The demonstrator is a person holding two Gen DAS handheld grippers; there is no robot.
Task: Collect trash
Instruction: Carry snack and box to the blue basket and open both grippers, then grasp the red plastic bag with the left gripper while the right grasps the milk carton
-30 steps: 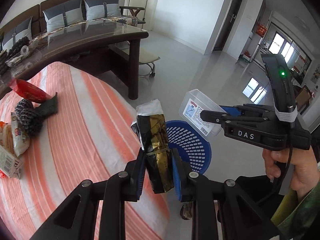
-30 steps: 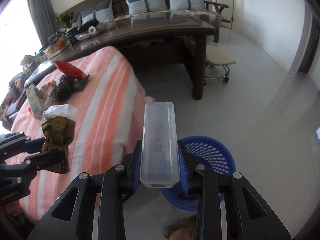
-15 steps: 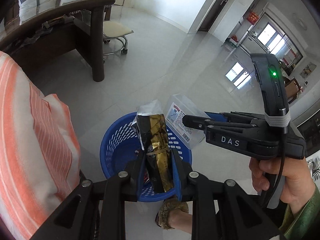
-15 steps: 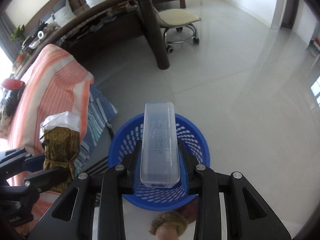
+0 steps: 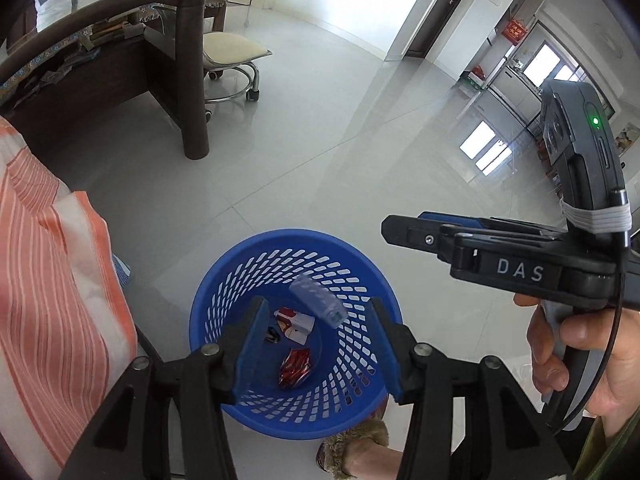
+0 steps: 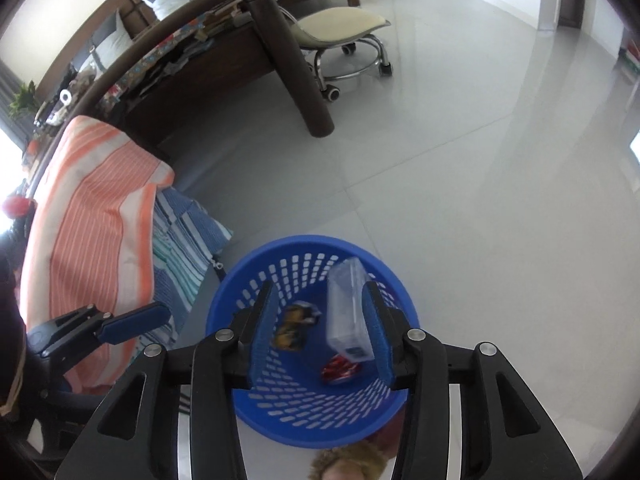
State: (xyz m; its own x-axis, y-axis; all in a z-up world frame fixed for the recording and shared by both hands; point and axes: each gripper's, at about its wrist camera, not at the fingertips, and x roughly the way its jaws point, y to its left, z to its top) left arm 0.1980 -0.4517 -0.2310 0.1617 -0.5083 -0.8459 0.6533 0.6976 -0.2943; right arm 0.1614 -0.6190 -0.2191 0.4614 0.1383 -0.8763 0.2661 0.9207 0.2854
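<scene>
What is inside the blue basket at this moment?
In the blue basket: a clear plastic box, a black-gold wrapper, a red wrapper and a white-red carton. The gripper fingers hide part of the bottom.

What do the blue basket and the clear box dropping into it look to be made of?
Blue basket: likely moulded plastic; uniform glossy colour, regular slotted walls. Clear box: probably thin rigid plastic; see-through, frosted, straight edges, printed label at one end.

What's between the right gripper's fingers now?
Right wrist view: the clear plastic box, falling free into the blue basket; the right gripper has just been opening.
</scene>
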